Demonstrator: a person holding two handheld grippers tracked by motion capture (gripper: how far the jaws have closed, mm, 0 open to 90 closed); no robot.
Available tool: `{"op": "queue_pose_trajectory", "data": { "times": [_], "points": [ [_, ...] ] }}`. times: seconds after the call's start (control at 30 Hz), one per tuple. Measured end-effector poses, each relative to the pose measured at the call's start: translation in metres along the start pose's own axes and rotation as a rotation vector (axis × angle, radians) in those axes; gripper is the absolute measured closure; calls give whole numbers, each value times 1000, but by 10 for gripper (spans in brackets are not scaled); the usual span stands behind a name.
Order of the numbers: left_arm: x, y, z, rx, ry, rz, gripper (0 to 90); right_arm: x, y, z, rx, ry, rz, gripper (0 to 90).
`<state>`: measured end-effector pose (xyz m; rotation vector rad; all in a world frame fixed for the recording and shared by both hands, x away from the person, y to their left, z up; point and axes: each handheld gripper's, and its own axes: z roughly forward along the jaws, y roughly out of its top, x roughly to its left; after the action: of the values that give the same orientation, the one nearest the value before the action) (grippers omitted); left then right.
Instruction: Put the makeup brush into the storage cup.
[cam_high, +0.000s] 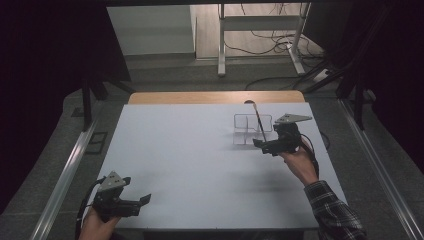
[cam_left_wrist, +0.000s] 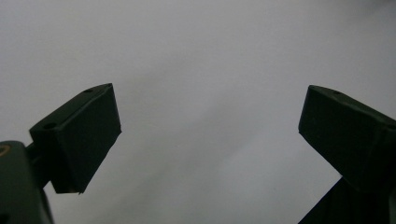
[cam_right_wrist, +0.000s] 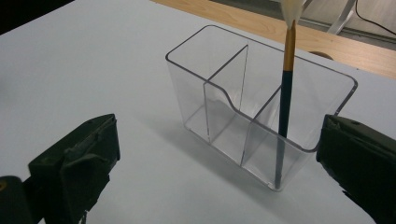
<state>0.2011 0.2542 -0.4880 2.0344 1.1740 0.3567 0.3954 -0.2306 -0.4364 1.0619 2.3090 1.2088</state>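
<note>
A clear plastic organizer (cam_high: 251, 129) (cam_right_wrist: 243, 116) with three compartments stands on the white table at the back right. A paintbrush (cam_high: 259, 121) (cam_right_wrist: 285, 100) with a dark handle, gold ferrule and pale bristles up leans in its near right compartment. My right gripper (cam_high: 265, 145) (cam_right_wrist: 219, 168) hovers just in front of the organizer, open, with nothing between its jaws. My left gripper (cam_high: 142, 202) (cam_left_wrist: 210, 140) rests near the table's front left corner, open and holding nothing, over bare white surface.
The white table top (cam_high: 200, 165) has a wooden strip (cam_high: 215, 97) along its far edge. Beyond it a metal desk frame (cam_high: 260, 40) and cables lie on the floor. Dark curtains flank both sides.
</note>
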Motion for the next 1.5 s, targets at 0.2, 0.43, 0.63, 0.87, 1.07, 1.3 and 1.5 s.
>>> {"op": "queue_pose_trajectory", "data": {
  "times": [0.2, 0.43, 0.63, 0.87, 1.07, 1.3, 1.5],
  "points": [
    [0, 0, 0, 0, 0, 0, 59, 3, -5, -2, 14, 3, -9, 0],
    [0, 0, 0, 0, -1, 1, 59, 7, -10, -5, 24, -3, -20, 0],
    [0, 0, 0, 0, -2, 1, 59, 8, -15, -7, 31, -6, -23, 0],
    [0, 0, 0, 1, -1, 2, 60, 10, -22, -10, 49, -3, -22, 0],
    [0, 0, 0, 2, -2, 2, 60, 13, -26, -14, 60, 2, -17, 0],
    [0, 0, 0, 1, -1, 1, 60, 15, -30, -19, 61, 1, -19, 0],
    [0, 0, 0, 1, -1, 1, 60, 17, -33, -23, 66, 4, -19, 0]
  ]
}}
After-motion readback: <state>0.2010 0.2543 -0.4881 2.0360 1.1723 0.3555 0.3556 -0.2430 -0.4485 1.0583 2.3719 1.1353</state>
